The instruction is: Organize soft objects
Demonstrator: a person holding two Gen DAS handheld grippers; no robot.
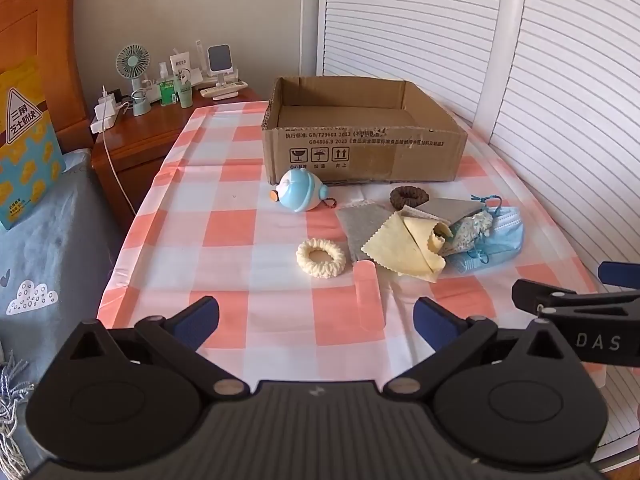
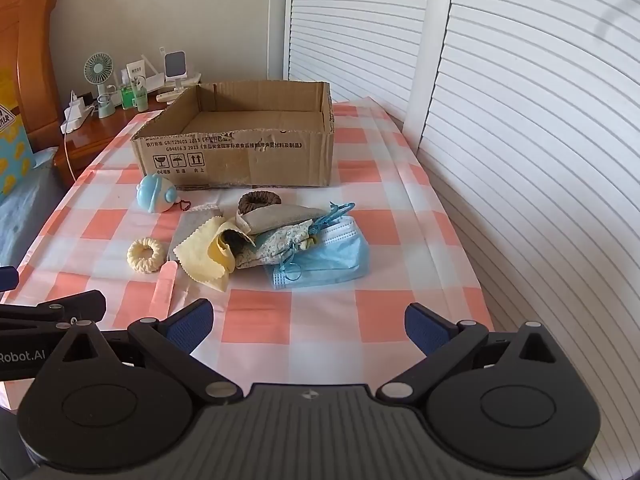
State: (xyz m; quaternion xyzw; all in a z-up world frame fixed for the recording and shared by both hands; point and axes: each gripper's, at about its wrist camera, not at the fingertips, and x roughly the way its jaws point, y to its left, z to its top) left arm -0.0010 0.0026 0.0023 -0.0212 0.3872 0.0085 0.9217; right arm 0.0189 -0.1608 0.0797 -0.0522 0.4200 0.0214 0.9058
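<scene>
An empty cardboard box (image 1: 362,148) (image 2: 240,152) stands at the far end of the checked tablecloth. In front of it lie a blue round toy (image 1: 298,191) (image 2: 155,194), a brown scrunchie (image 1: 409,197) (image 2: 259,201), a cream scrunchie (image 1: 321,258) (image 2: 145,255), a yellow cloth (image 1: 404,250) (image 2: 208,258), a grey cloth (image 1: 360,226), a floral pouch (image 2: 276,246) and a blue face mask (image 1: 496,236) (image 2: 324,260). My left gripper (image 1: 316,320) hovers open over the near table edge, nothing between its fingers. My right gripper (image 2: 310,326) is open too, short of the pile.
A pink strip (image 1: 367,294) (image 2: 166,286) lies near the cream scrunchie. A wooden nightstand (image 1: 132,140) with a small fan (image 1: 134,66), bottles and chargers stands at the far left. A bed with blue bedding (image 1: 44,264) borders the left. White louvred doors (image 2: 520,120) close off the right.
</scene>
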